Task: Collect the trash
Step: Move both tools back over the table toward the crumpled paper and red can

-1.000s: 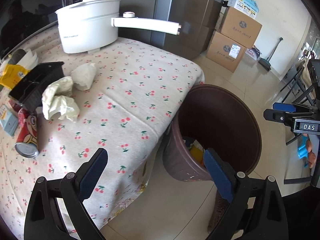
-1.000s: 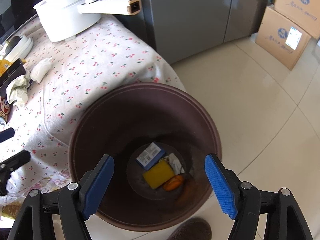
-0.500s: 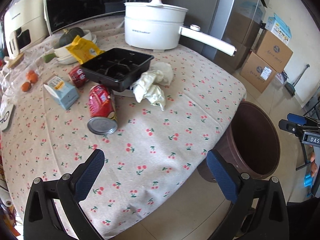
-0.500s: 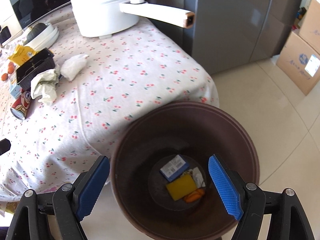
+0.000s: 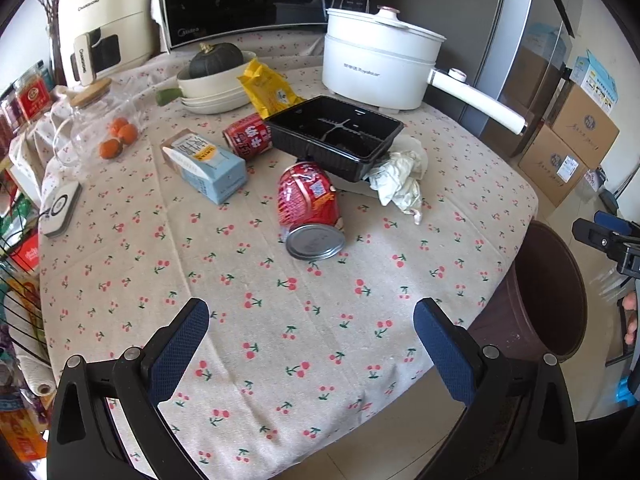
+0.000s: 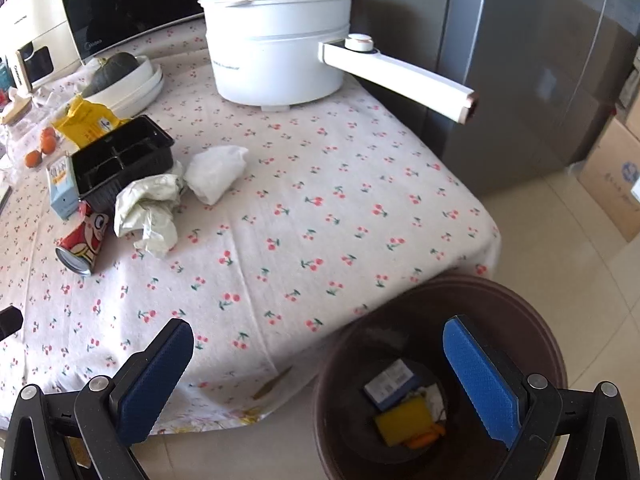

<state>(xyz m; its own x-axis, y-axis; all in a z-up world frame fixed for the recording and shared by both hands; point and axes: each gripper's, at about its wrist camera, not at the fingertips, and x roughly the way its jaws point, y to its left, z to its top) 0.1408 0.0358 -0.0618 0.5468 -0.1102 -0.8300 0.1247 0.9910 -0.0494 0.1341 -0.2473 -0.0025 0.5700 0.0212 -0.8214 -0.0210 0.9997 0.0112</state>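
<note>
Trash lies on the cherry-print tablecloth (image 5: 280,312): a red can (image 5: 310,210) on its side, a second red can (image 5: 248,136), a blue carton (image 5: 204,164), a black plastic tray (image 5: 336,134), crumpled paper (image 5: 400,178) and a yellow packet (image 5: 268,88). My left gripper (image 5: 311,340) hangs wide open above the cloth's near edge, nothing between its fingers. The brown bin (image 6: 440,380) stands on the floor at the table's corner, holding a blue box, a yellow piece and orange bits. My right gripper (image 6: 316,376) is opening over the bin's rim, with nothing in it. A white tissue wad (image 6: 216,172) lies beside the paper (image 6: 148,208).
A white electric pot (image 5: 376,60) with a long handle stands at the back, near a microwave (image 5: 248,0), a bowl with a squash (image 5: 216,76) and small oranges (image 5: 118,138). A grey fridge (image 6: 520,60) and cardboard boxes (image 5: 572,144) stand to the right on the tiled floor.
Both grippers swung from above the bin toward the table. The left view now takes in the whole spread of trash. The right gripper's jaws have widened, and the bin sits lower right in its view.
</note>
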